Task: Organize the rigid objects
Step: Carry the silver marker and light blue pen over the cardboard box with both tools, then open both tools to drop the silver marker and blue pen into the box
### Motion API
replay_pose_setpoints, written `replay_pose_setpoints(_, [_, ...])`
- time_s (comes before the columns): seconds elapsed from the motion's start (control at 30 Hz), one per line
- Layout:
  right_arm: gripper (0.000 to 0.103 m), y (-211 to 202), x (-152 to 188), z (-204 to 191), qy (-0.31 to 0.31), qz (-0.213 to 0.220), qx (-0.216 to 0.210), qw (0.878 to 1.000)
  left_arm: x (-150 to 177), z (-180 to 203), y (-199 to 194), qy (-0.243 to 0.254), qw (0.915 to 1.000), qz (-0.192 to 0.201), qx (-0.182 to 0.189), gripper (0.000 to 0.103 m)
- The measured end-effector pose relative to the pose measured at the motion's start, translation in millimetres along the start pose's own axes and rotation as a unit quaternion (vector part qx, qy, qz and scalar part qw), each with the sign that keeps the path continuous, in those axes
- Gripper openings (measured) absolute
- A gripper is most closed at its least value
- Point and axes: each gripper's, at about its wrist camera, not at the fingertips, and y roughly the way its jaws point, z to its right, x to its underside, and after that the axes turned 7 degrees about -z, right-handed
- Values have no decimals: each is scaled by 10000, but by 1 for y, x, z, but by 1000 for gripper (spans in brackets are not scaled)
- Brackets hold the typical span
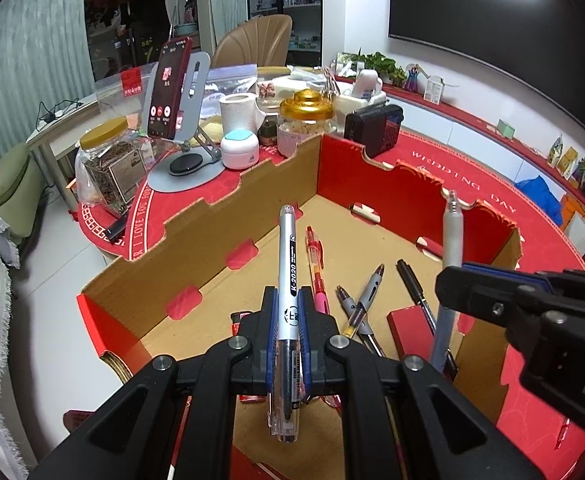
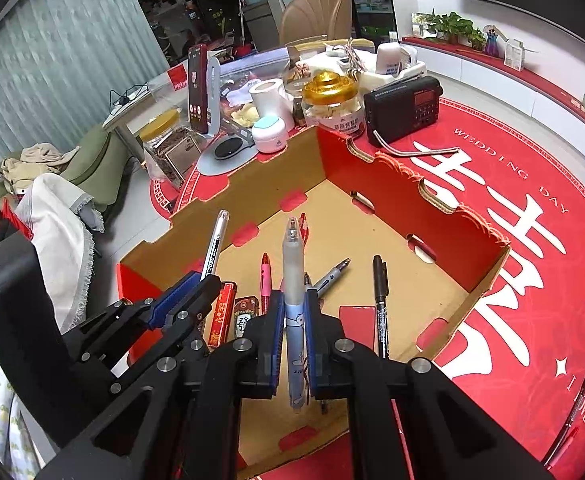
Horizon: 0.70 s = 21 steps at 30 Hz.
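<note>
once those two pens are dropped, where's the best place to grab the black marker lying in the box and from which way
Grip the black marker mid-barrel, coming straight down from above with the fingers closing across its width. It lies flat on the floor of the cardboard box, apart from the grey pen on its left and near the red card, so the upper barrel probably offers the freest clearance.

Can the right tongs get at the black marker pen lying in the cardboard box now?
Probably not yet: the right tongs are shut on a frosted pale blue pen. The black marker pen lies uncovered on the floor of the cardboard box, so the path itself looks free.
</note>
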Motion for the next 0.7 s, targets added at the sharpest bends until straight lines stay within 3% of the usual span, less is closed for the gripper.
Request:
replay_pose_setpoints(0.23, [11,25,2,7,115,-290,41,9995,1,3,13,130,9993,-331,85,11])
replay_pose_setpoints(0.3, [11,32,3,9,113,-397,64,9991,1,5,13,229,9991,-356,37,18])
replay_pose_setpoints(0.47, [11,34,6,21,243,-464,104,9986,0,-2,8,112,9993,-286,-227,82])
replay_pose_setpoints(0.5, [11,33,6,24,272,-500,116,9983,-1,-5,7,54,9993,-281,-252,84])
replay_pose_setpoints(0.57, [24,30,8,29,352,-554,98,9978,-2,-9,7,-36,9990,-279,-336,85])
replay_pose_setpoints(0.63, [60,23,8,33,441,-451,209,9978,-3,-14,6,-108,9989,-299,-359,92])
replay_pose_setpoints(0.67, [65,15,9,33,421,-251,181,9986,-3,-16,5,-155,9989,-300,-314,103])
replay_pose_setpoints(0.7, [85,6,10,32,417,-95,208,9989,-3,-18,1,-222,9991,-225,-267,103])
